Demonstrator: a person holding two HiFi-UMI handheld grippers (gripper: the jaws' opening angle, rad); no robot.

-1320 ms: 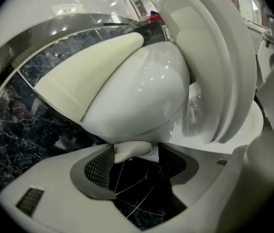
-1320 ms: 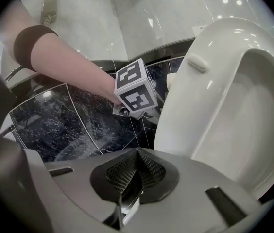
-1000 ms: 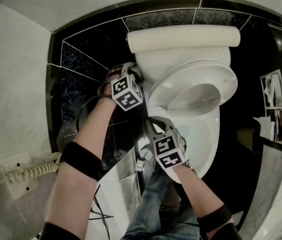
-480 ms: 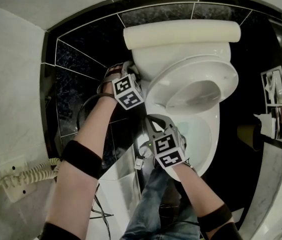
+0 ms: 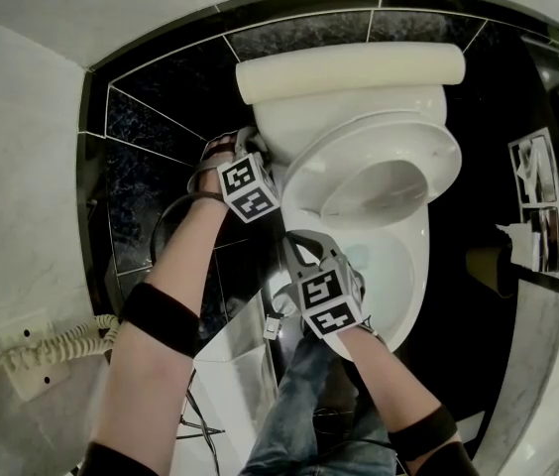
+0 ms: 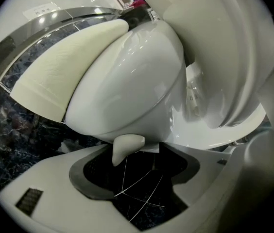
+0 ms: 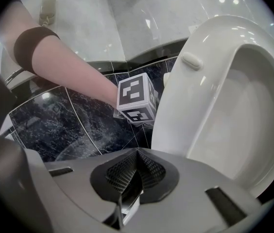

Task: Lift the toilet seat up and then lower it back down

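The white toilet seat [image 5: 436, 163] stands part-raised, tilted back toward the lid [image 5: 344, 117] and the cream tank top [image 5: 349, 70]. My left gripper [image 5: 257, 147] is at the toilet's left side near the hinge. Its jaws stand wide open [image 6: 137, 178] and only a small white nub [image 6: 127, 147] under the lid's dome [image 6: 127, 81] shows at their far edge. My right gripper [image 5: 299, 248] hovers at the bowl's [image 5: 403, 286] left rim, shut [image 7: 136, 171] with nothing in it. The seat's underside [image 7: 214, 96] with a bumper [image 7: 192, 60] rises just to its right.
Black marbled tiles [image 5: 161, 117] surround the toilet. A corded wall phone [image 5: 32, 350] hangs at the left, and a white bin [image 5: 230, 385] stands by the person's jeans leg [image 5: 304, 405]. A paper roll [image 5: 488, 266] and magazines [image 5: 537, 196] are on the right.
The head view has drifted a little. The seat keeps its tilt and both grippers stay where they were beside the toilet.
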